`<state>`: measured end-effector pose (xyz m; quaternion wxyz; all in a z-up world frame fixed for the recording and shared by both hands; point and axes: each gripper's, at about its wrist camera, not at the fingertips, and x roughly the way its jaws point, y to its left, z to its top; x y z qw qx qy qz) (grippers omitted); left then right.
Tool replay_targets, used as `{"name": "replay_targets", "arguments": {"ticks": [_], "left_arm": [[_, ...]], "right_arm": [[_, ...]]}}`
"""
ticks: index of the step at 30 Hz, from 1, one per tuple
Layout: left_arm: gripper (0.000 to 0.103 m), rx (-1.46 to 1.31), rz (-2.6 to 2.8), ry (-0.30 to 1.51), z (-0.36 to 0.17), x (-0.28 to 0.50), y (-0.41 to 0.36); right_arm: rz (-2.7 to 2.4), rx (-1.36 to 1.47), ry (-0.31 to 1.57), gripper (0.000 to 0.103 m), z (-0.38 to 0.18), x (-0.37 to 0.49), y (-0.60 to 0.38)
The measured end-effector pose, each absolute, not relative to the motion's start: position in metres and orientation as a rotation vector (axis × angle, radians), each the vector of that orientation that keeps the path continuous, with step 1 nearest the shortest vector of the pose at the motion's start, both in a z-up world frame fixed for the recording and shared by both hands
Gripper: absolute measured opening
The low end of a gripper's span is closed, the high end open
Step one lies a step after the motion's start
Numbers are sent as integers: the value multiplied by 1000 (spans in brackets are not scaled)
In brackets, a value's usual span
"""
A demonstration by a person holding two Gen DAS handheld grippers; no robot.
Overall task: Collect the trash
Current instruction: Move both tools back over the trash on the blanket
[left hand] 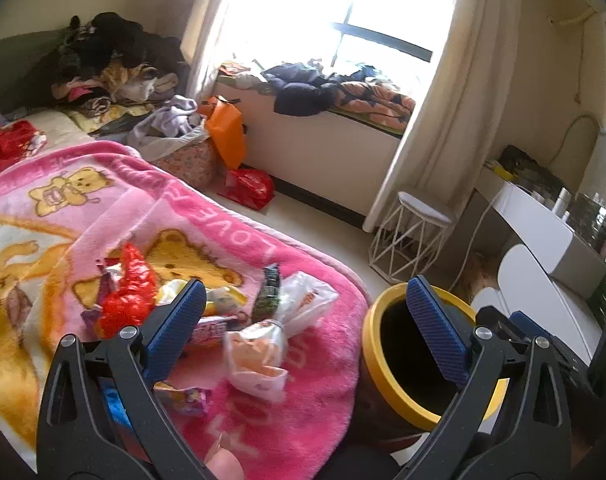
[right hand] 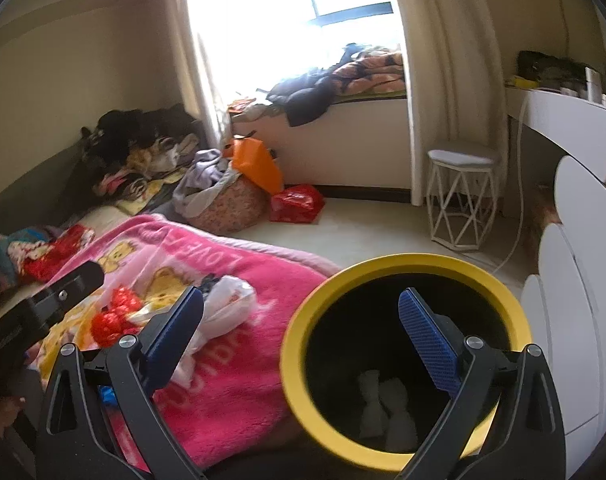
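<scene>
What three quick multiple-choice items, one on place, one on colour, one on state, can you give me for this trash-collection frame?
1. Where does the red crinkled wrapper lie?
A. on the pink blanket
B. inside the bin
C. on the wire stool

2. What colour is the rim of the bin?
A. white
B. yellow
C. green

3. What state is the right gripper in?
A. shut on a wrapper
B. open and holding nothing
C. shut with nothing in it

Answers:
1 A: the wrapper sits among other litter on the pink blanket, beside the bin.
2 B: the rim is a yellow ring around a dark inside where pale crumpled pieces lie.
3 B: its two blue pads stand far apart with nothing between them.
</scene>
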<state>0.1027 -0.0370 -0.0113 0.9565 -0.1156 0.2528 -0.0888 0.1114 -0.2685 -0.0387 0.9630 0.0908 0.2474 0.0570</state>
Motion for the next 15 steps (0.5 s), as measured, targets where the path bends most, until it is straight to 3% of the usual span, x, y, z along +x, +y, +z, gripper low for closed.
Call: {"name": "replay_targets", "arguments": {"ticks": [15], "left_arm": [[92, -275, -81, 503, -13, 100, 10]], "right_arm": [[247, 93, 529, 95, -41, 114, -207]]}}
